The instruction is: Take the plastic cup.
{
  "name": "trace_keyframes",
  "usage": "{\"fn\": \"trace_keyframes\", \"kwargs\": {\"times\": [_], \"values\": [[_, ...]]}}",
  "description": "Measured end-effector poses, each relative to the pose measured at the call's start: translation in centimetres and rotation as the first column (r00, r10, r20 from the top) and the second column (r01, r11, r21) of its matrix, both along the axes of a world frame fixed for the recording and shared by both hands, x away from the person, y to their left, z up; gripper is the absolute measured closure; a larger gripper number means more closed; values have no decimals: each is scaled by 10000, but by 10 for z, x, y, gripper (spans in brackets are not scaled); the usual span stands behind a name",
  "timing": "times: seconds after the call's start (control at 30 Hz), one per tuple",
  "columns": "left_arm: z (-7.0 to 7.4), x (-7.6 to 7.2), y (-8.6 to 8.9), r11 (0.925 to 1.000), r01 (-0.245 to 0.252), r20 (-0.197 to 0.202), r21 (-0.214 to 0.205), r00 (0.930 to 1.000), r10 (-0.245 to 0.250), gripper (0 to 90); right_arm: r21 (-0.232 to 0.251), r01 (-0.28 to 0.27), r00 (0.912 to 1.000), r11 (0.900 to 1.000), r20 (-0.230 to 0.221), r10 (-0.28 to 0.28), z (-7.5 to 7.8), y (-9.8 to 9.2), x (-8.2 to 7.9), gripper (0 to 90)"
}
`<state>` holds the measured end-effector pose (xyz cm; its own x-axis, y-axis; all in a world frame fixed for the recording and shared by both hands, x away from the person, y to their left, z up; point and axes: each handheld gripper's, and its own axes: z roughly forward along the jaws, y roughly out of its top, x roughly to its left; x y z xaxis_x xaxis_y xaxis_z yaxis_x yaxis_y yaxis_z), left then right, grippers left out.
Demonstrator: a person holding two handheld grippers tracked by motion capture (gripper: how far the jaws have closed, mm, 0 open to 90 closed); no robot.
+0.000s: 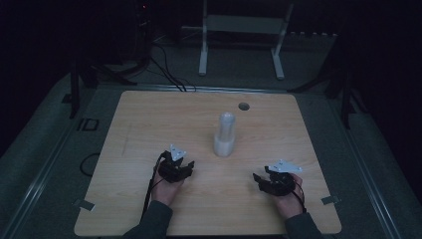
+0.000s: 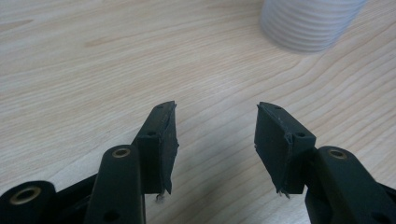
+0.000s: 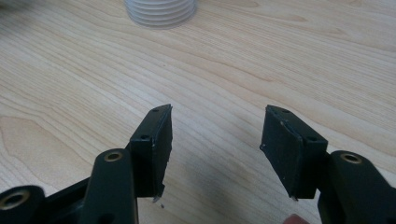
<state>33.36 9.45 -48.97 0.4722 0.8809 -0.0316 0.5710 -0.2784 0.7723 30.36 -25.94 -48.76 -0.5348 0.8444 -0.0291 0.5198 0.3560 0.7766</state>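
Near the front edge of the table (image 1: 139, 129), left claw (image 1: 186, 165) (image 2: 215, 135) toward the left corner and right claw (image 1: 258, 178) (image 3: 215, 140) toward the right corner. Both released, jaws standing apart over bare wood, nothing between them. Farther in, at mid-table, a white ribbed cylinder (image 1: 225, 135) (image 2: 308, 23) (image 3: 161, 11), upright, well apart from both claws. Beyond it, near the far edge, a small round hole (image 1: 244, 106).

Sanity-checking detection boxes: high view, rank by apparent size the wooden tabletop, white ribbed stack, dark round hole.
1. wooden tabletop
2. white ribbed stack
3. dark round hole; it lies farther from the camera, but the gap is plain.
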Motion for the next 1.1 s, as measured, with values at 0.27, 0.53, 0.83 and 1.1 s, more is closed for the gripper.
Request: {"fn": "trace_keyframes", "kwargs": {"times": [0.27, 0.53, 0.83, 1.1], "values": [[2, -2, -5, 9991, 420, 150, 81, 9990, -421, 461, -8, -48, 10000, 10000, -74, 48, -1, 0, -1, 429], [4, -2, -8, 9982, 510, 129, 302, 9986, -514, 443, -104, -59, 9999, 9999, -158, 57, 1, 0, -2, 411], [13, -2, -15, 9962, 861, 321, 144, 9957, -865, 432, -26, -143, 9999, 9999, -8, 143, 11, 1, -3, 432], [30, 3, -29, 9925, 1224, 751, -58, 9897, -1216, 405, -48, -355, 9992, 9994, 204, 356, 23, 5, -2, 433]]}}
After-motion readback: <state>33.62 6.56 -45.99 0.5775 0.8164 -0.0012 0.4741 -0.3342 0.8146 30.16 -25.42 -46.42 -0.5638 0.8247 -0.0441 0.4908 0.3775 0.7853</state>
